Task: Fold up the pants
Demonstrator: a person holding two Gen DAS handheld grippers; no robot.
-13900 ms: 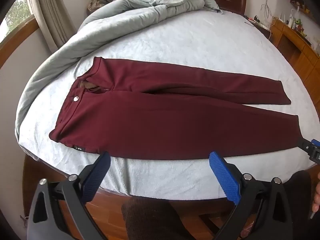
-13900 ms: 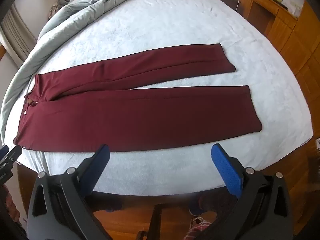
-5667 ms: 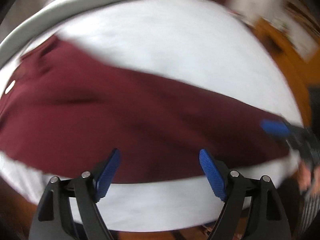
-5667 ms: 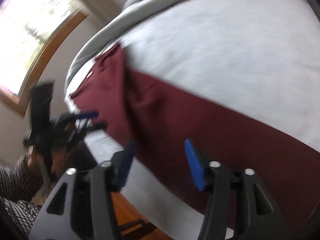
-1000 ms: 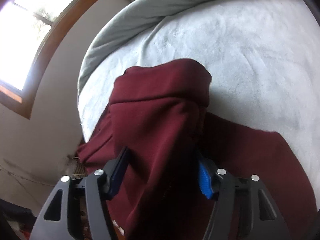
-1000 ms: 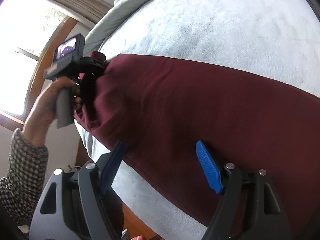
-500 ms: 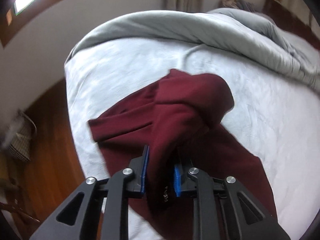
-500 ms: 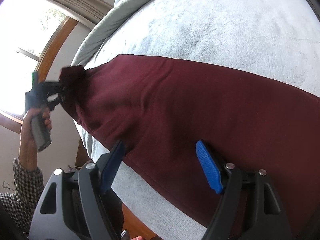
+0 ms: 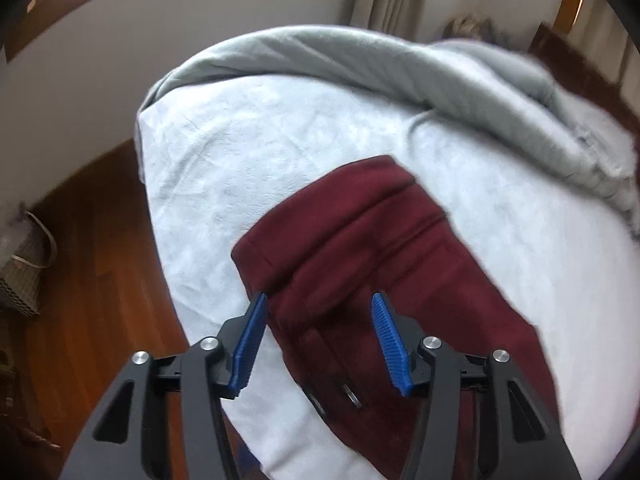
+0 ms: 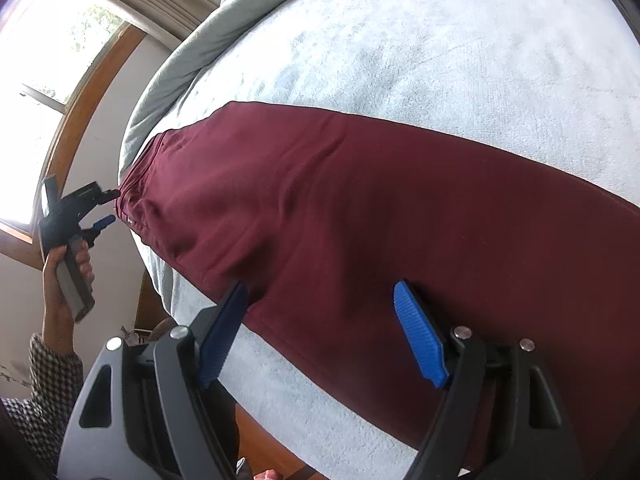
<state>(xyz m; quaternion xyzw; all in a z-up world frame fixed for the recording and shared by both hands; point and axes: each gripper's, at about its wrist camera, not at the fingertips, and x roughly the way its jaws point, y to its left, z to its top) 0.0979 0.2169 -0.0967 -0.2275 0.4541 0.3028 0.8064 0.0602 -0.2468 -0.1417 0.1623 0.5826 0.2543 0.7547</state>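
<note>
2 hand-held grippers hover over the bed (image 9: 248, 152), where maroon pants (image 9: 360, 248) lie on the pale sheet near its edge. The pants are folded lengthwise into one long band, with the waistband end toward the bed's corner by the window (image 10: 52, 60).

In the left wrist view, the left hand-held gripper (image 9: 318, 344) has just been opening, and its blue pads (image 9: 252, 344) stand apart above the waist end. They do not press the cloth, though the fabric shows between them below. A metal button (image 9: 352, 394) sits low on the waistband. In the right wrist view this same hand-held gripper (image 10: 106, 208) sits just beside the waistband edge, in a hand (image 10: 64, 280) with a checked sleeve (image 10: 44, 376).

The right hand-held gripper (image 10: 324, 332) is spread wide above the near edge of the pants, farther along the leg, with nothing pinched between its pads (image 10: 420, 340).

A grey duvet (image 9: 440, 80) is bunched along the far side of the bed. Wooden floor (image 9: 92, 280) and a woven bag (image 9: 20, 276) show beyond the corner.
</note>
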